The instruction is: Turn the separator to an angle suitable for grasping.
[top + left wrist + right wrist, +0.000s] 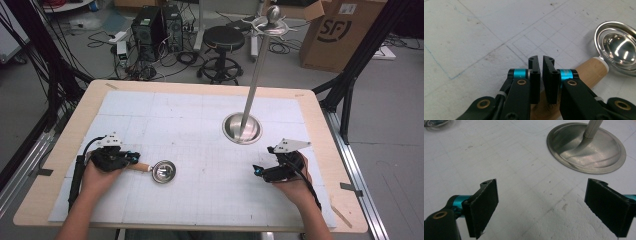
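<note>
We had the left hand-held gripper (541, 62) clamped on the ladle (159, 170)'s wooden handle, ladle low over the tabletop (200, 145); right hand-held gripper (541, 207) wide open, empty; hanging it on the stand (242, 128) remained.

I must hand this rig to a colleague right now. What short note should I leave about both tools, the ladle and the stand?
Left tool: jaws almost shut over the wooden handle of the ladle; the handle passes below the pads, so I cannot tell if they pinch it.
Right tool: open, holding nothing, low over the mat at the right.
Ladle: flat on the mat, left of centre, its steel bowl toward the middle of the table.
Stand: round steel base on the mat right of centre, with a tall pole and hooks on top.
Done: left tool is at the handle.
Left, probably: lift the ladle and hang it on a hook.
</note>
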Demonstrator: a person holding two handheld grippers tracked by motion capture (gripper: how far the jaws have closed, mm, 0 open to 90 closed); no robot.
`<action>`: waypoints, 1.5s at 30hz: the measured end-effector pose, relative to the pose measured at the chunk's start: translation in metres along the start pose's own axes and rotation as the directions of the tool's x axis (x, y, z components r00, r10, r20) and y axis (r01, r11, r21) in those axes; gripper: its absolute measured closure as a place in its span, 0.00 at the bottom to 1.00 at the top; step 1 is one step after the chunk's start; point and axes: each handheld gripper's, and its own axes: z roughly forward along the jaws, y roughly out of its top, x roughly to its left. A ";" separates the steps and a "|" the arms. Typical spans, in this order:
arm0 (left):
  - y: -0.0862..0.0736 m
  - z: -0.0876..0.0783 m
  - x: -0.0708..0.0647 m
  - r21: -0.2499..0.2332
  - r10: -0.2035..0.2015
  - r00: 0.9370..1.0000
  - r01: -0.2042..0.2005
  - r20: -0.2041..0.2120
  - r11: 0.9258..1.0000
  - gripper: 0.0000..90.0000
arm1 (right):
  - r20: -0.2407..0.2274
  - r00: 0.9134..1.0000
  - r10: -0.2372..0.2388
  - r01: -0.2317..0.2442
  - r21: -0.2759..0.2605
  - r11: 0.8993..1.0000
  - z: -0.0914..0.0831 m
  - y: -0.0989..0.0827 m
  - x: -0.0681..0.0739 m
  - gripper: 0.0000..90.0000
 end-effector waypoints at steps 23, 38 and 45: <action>0.003 -0.018 -0.009 -0.124 0.017 0.998 -0.009 0.064 0.992 0.82 | 0.006 1.000 0.003 -0.003 -0.004 1.000 -0.001 0.000 -0.001 0.12; 0.013 -0.030 -0.018 -0.221 0.084 0.991 -0.060 0.101 0.973 0.44 | 0.002 1.000 0.016 -0.016 -0.018 1.000 -0.002 0.000 -0.005 0.12; 0.014 -0.033 -0.015 -0.250 0.075 0.992 -0.048 0.100 0.967 0.29 | 0.003 0.999 0.032 -0.032 -0.021 0.999 -0.004 -0.001 -0.007 0.12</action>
